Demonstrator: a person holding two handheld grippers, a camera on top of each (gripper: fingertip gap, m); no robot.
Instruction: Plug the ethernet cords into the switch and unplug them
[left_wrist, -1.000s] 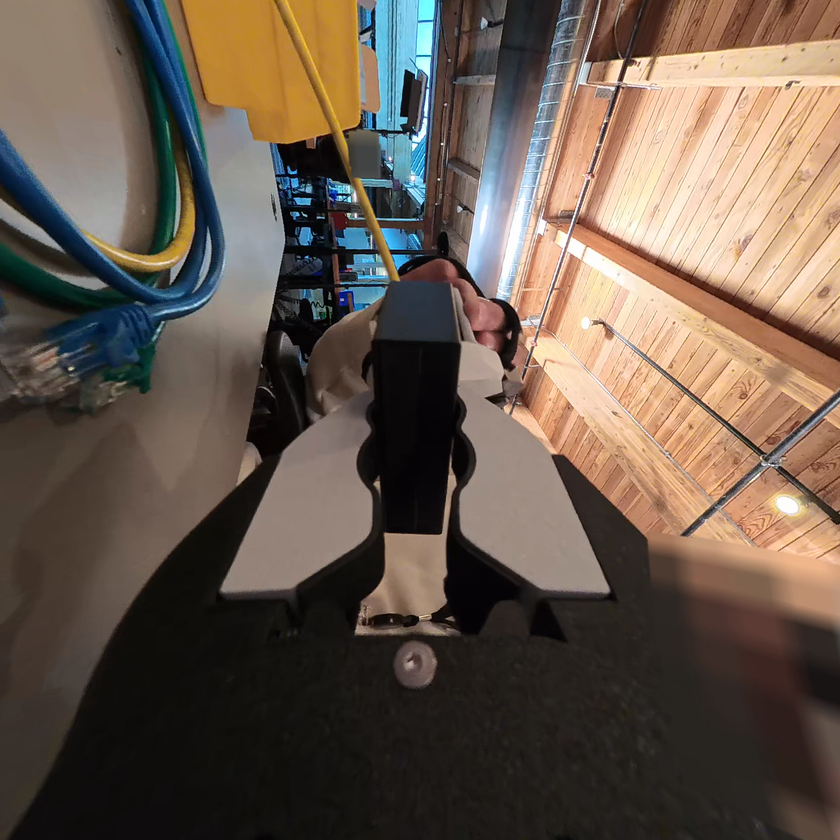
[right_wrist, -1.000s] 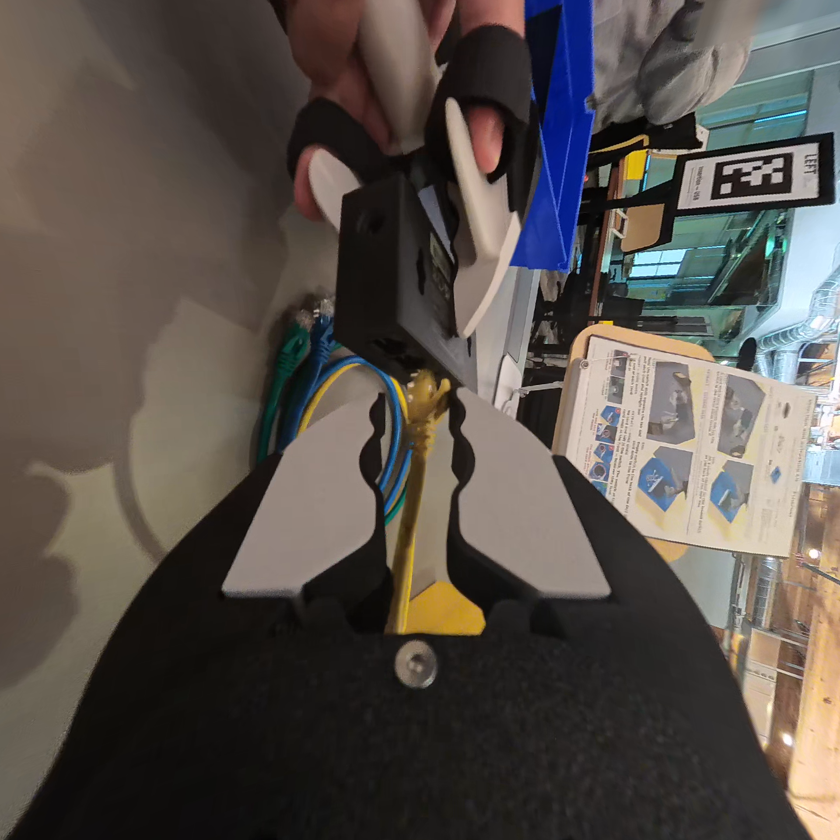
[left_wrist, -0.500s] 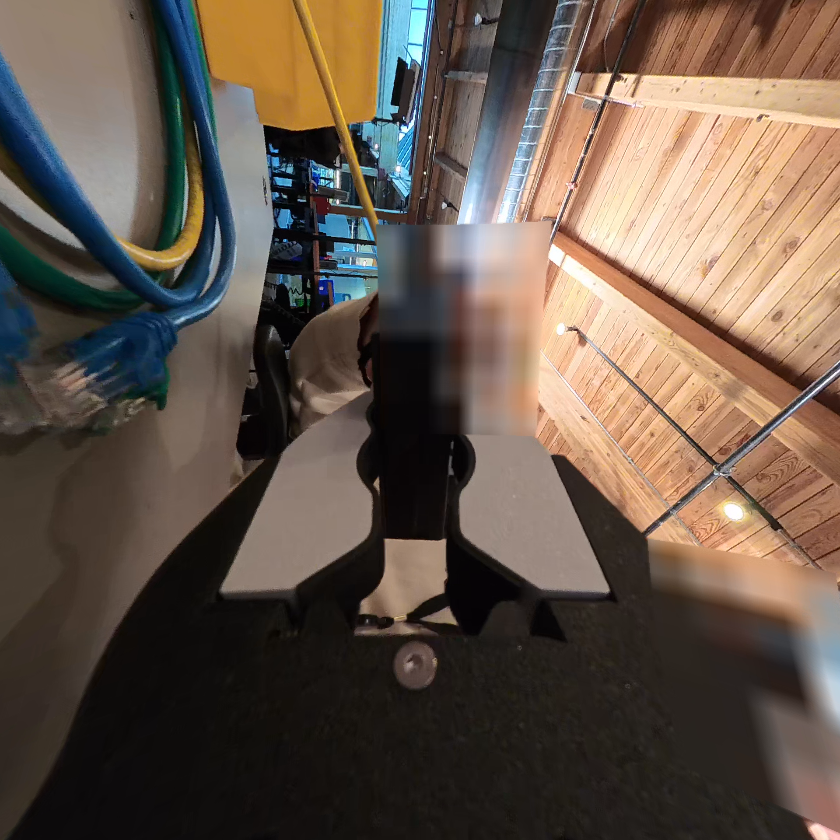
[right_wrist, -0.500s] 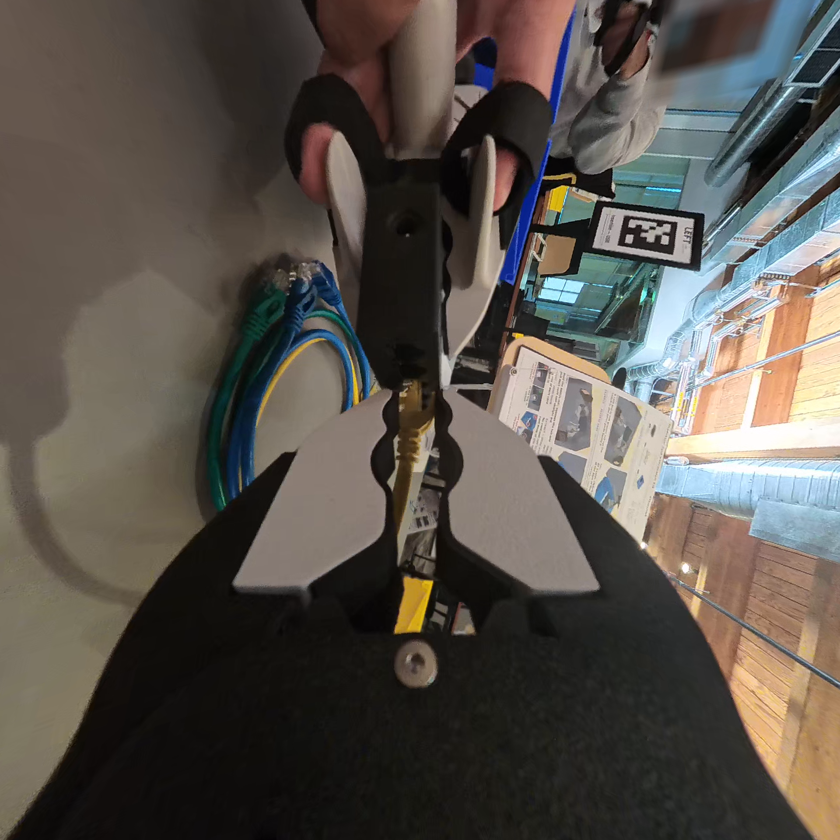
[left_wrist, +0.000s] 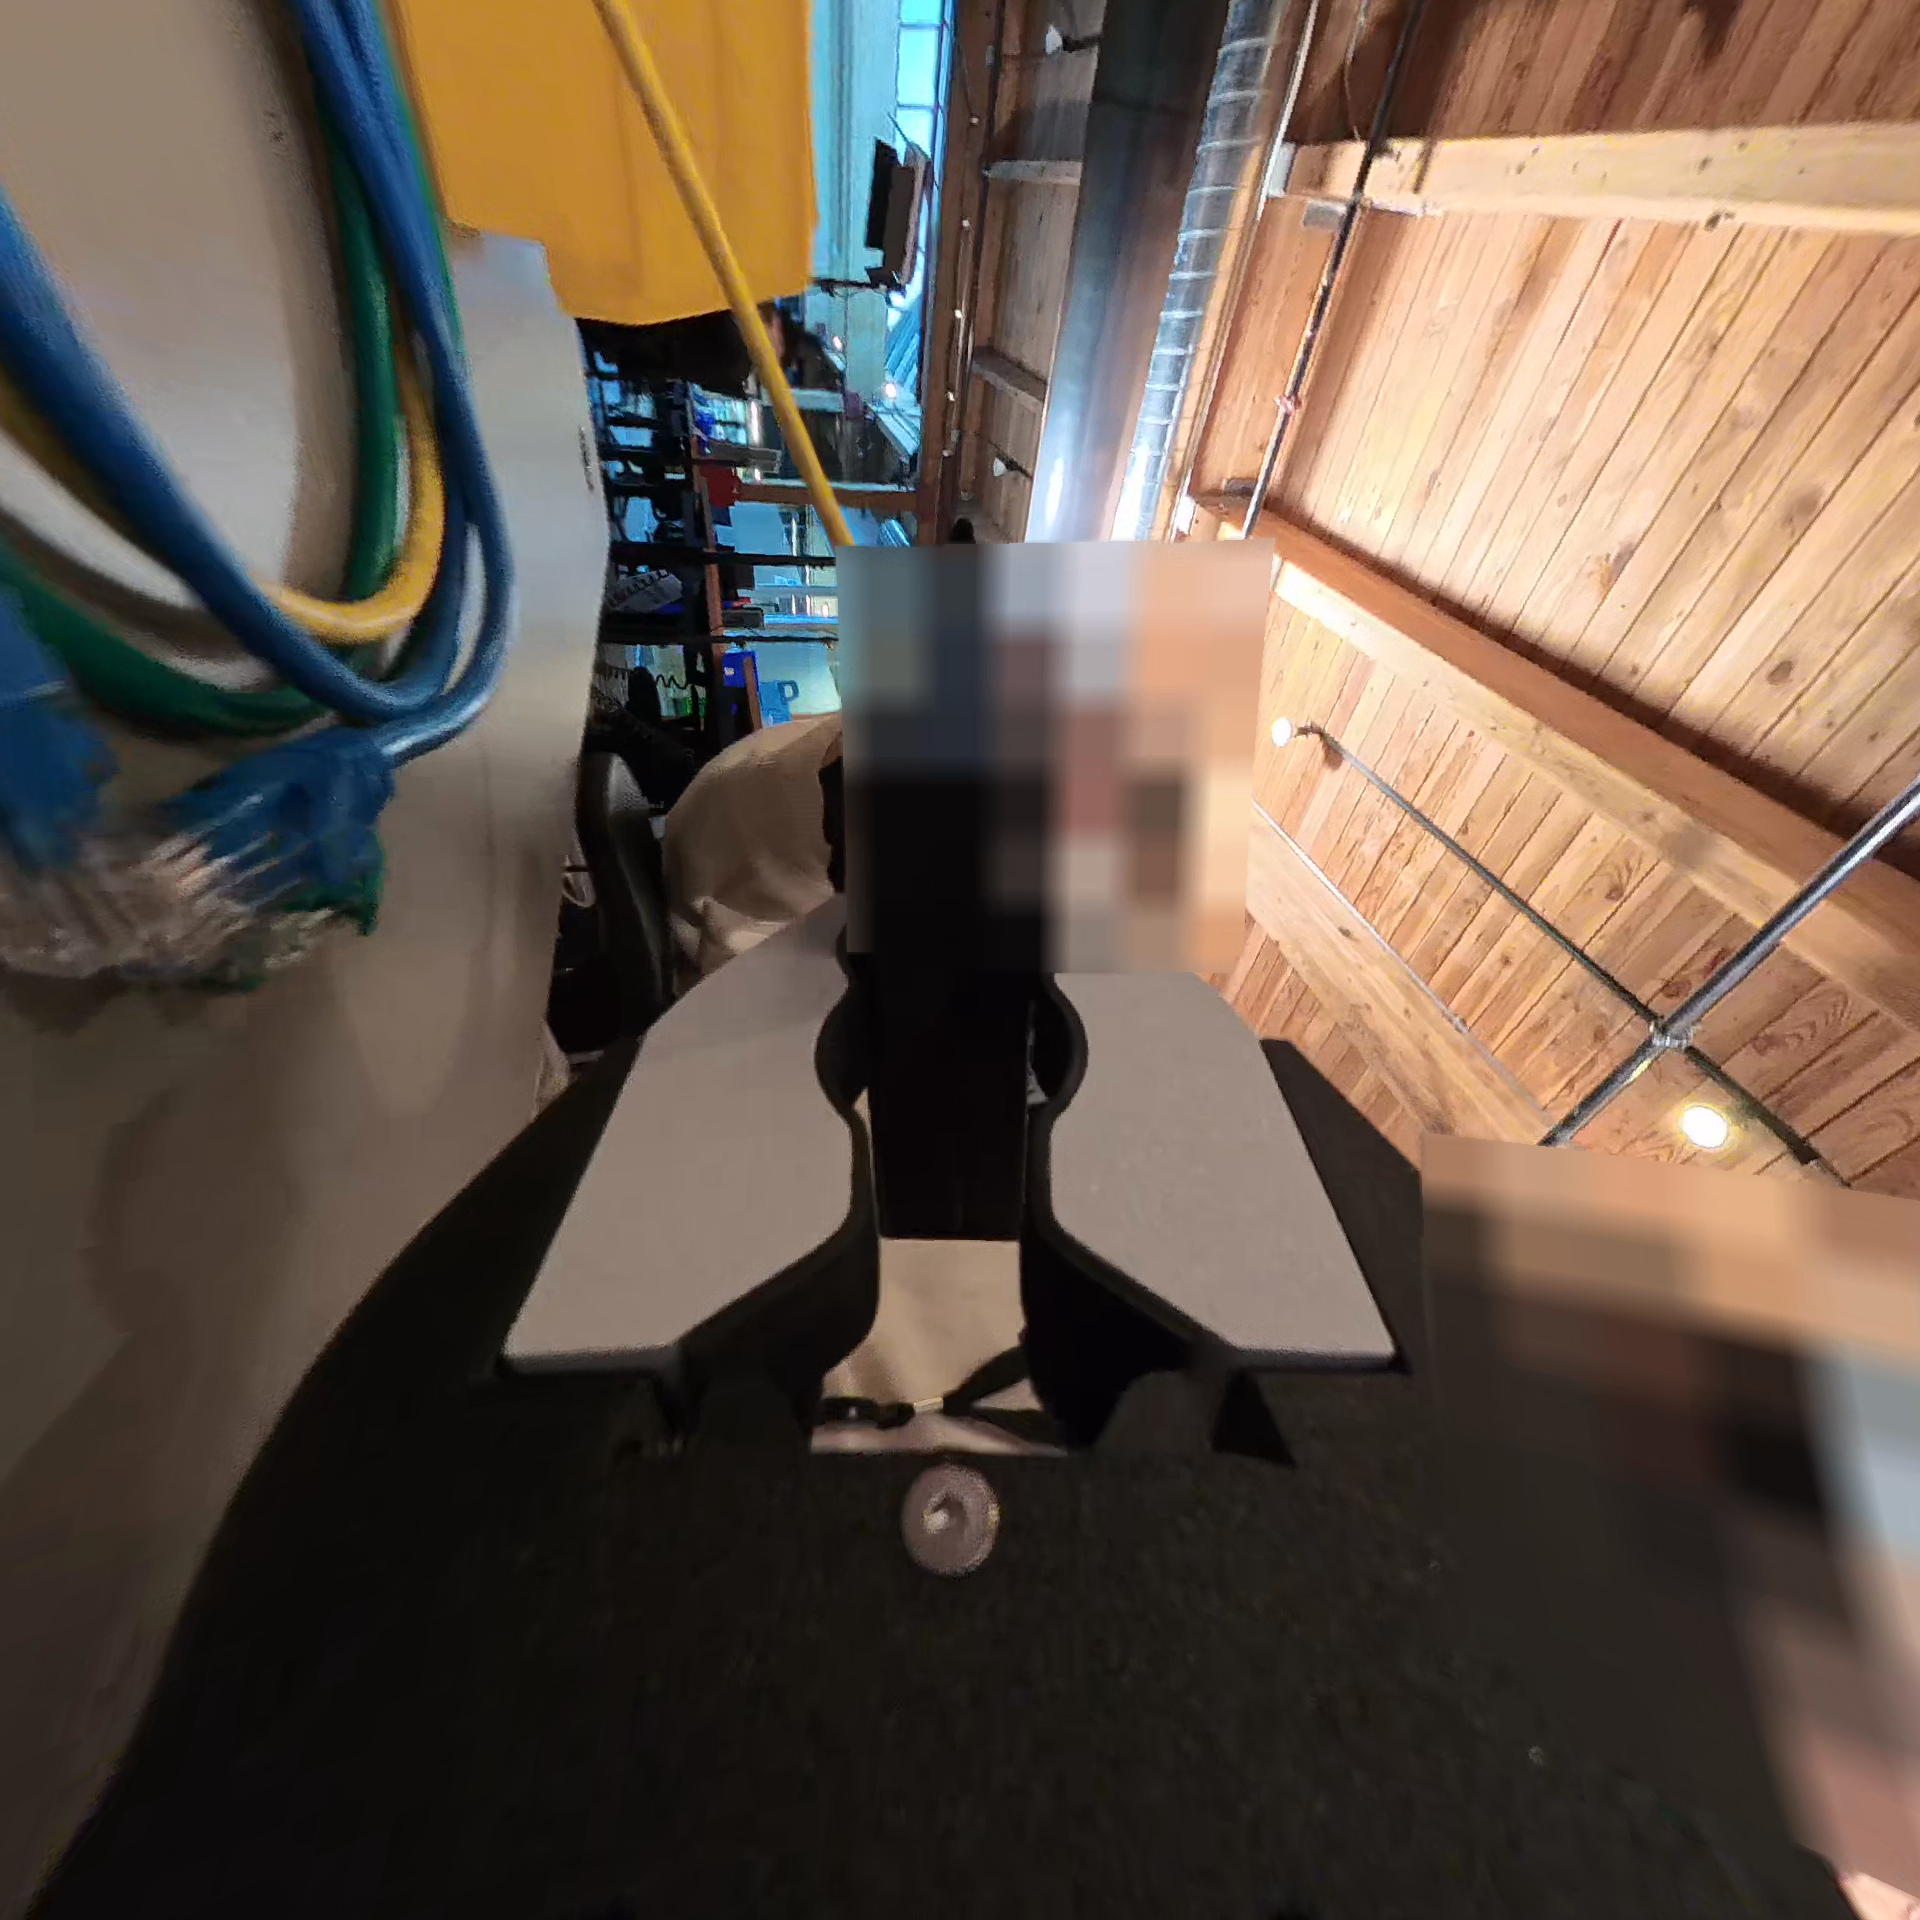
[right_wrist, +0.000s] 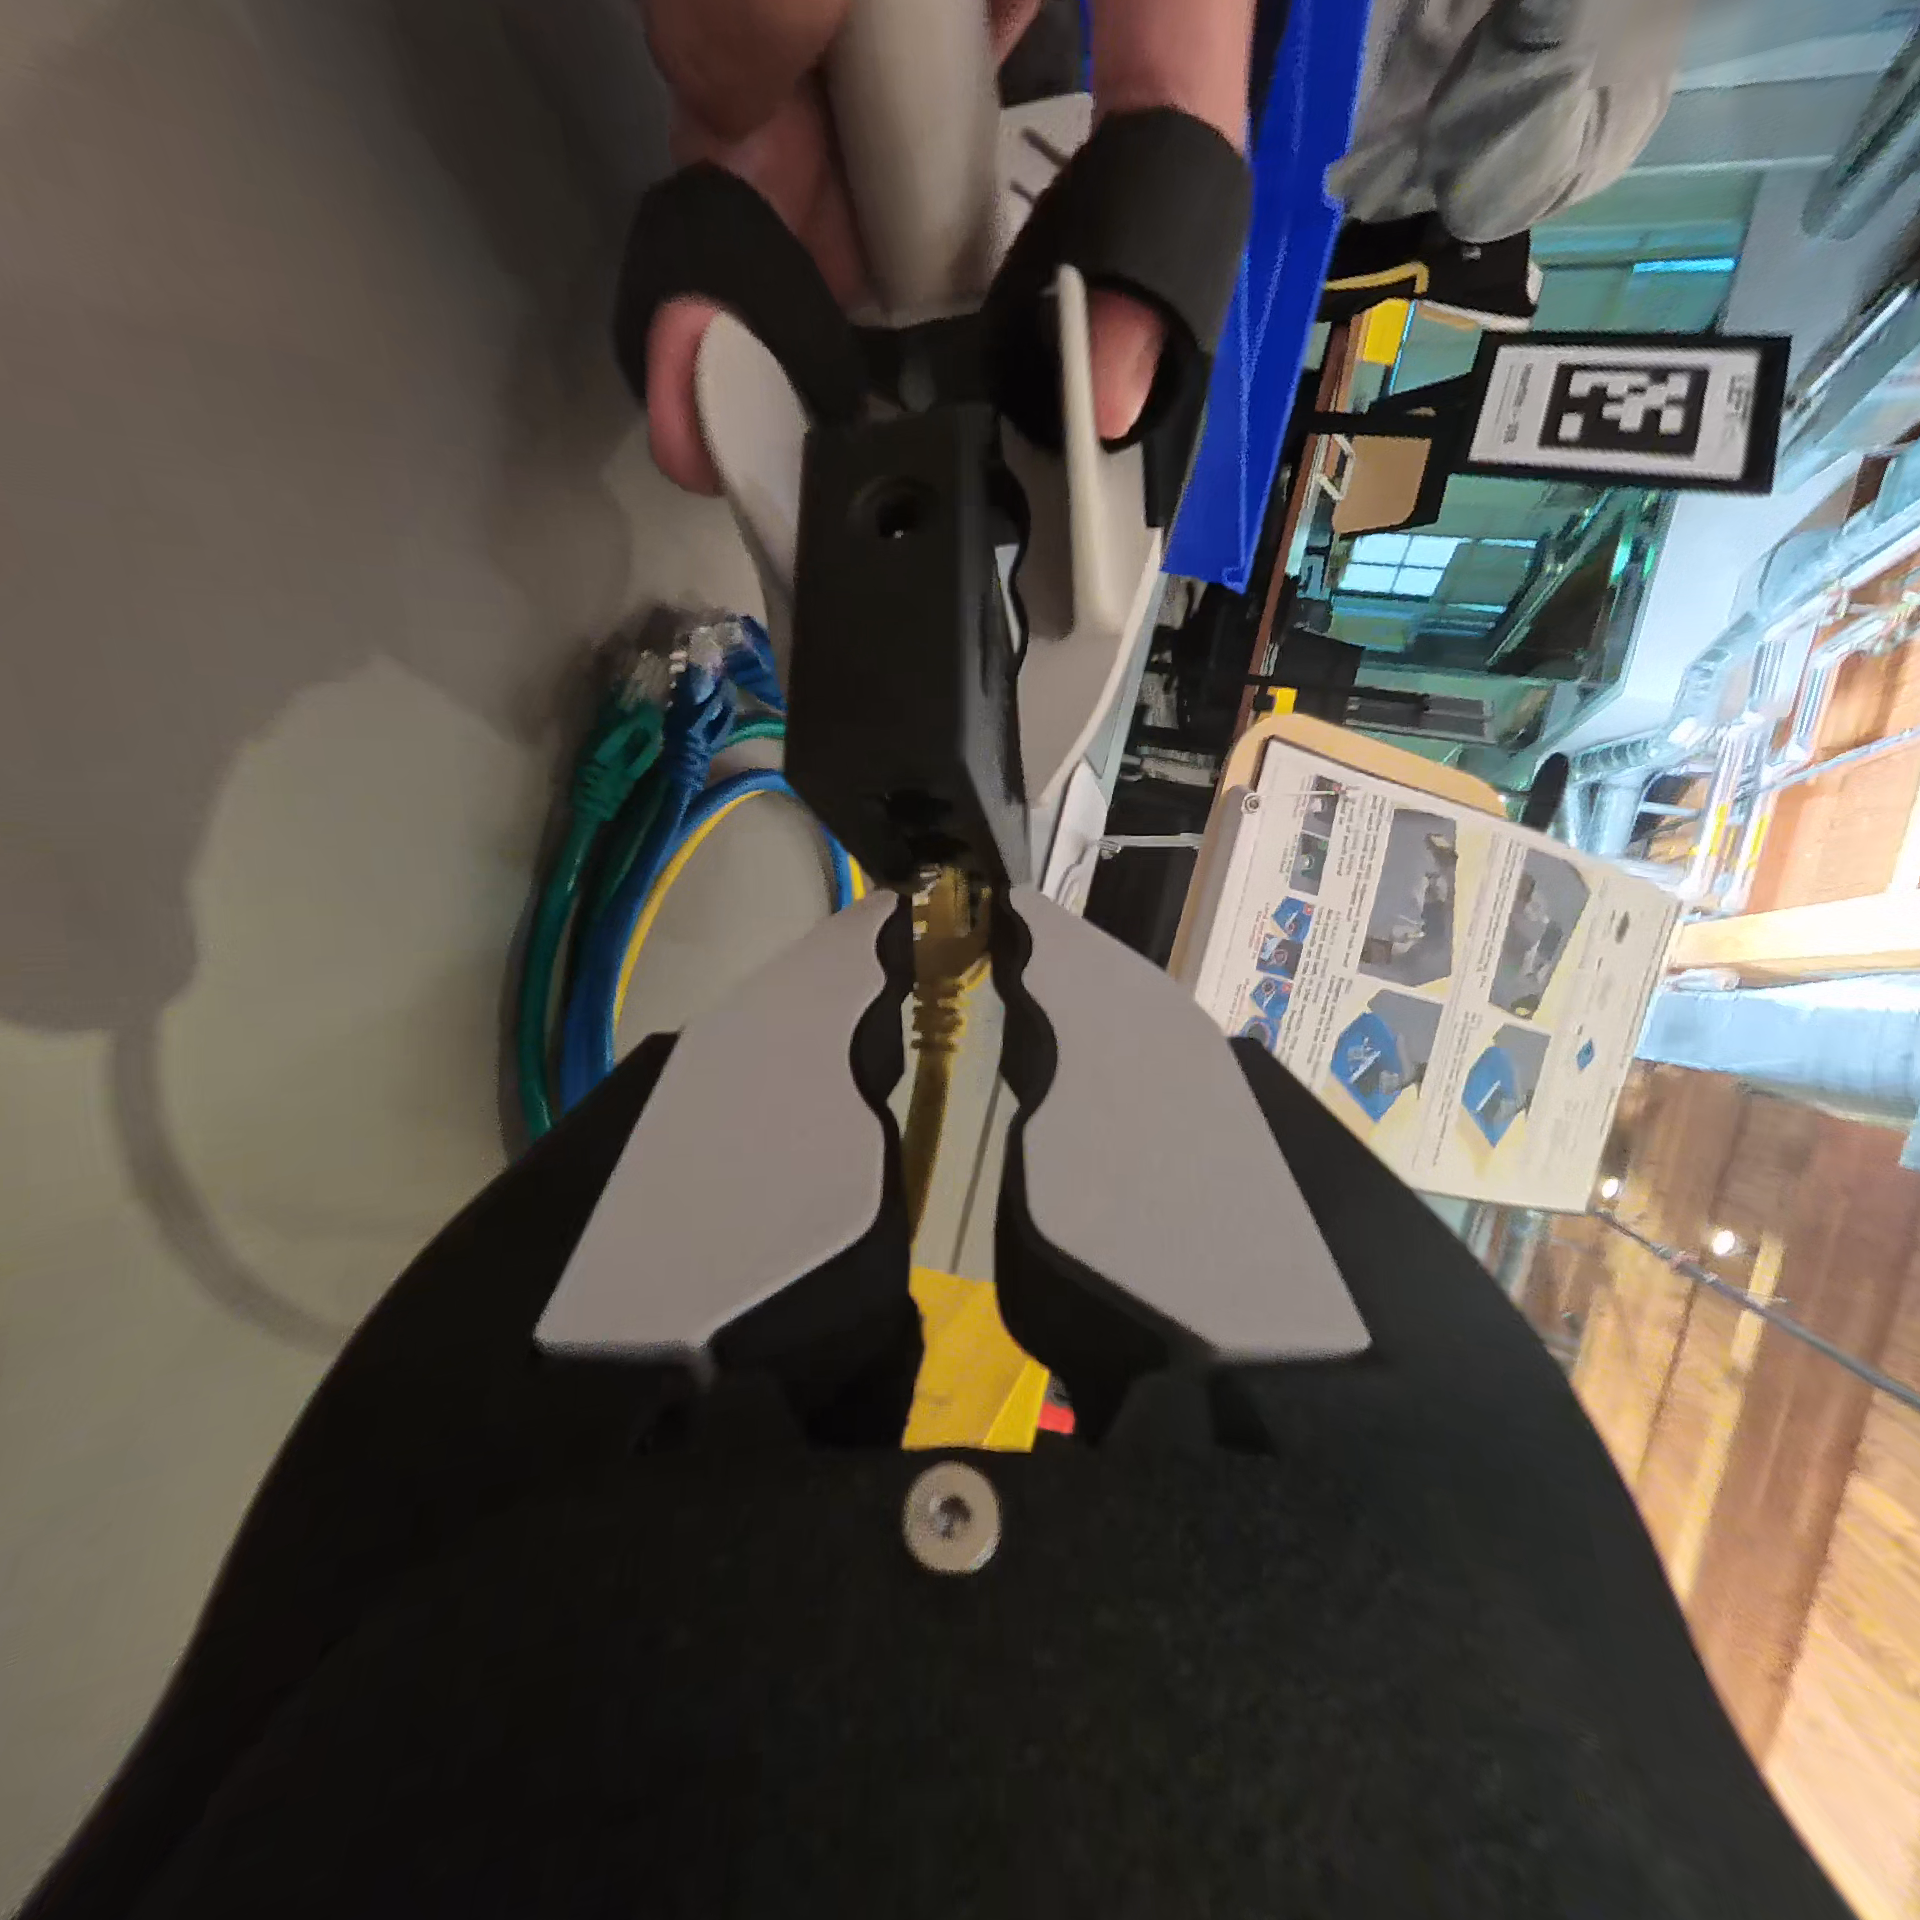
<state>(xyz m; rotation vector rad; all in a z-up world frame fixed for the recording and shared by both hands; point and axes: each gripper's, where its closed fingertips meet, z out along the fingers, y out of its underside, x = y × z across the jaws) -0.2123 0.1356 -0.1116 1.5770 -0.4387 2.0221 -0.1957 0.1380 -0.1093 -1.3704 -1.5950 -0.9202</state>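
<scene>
My left gripper (left_wrist: 951, 997) is shut on the black switch (left_wrist: 951, 1101), held in the air end-on between its grey fingers (left_wrist: 717, 1174). In the right wrist view the same switch (right_wrist: 894, 665) hangs from the other gripper, a person's hand behind it. My right gripper (right_wrist: 951, 914) is shut on the yellow ethernet cord (right_wrist: 940, 997); its plug tip sits at the switch's lower port, touching or just inside, I cannot tell which. The yellow cord also runs up and away in the left wrist view (left_wrist: 727, 270).
A bundle of blue, green and yellow cords (right_wrist: 613, 883) with loose plugs lies on the pale table (right_wrist: 260, 520); it also shows in the left wrist view (left_wrist: 312, 665). A yellow bin (left_wrist: 613, 145), a blue bin (right_wrist: 1278, 312) and a clipboard sheet (right_wrist: 1434, 997) are nearby.
The switch has turned end-on to the right gripper, and the yellow plug has moved up to its port. The left view has shifted closer to the cord bundle.
</scene>
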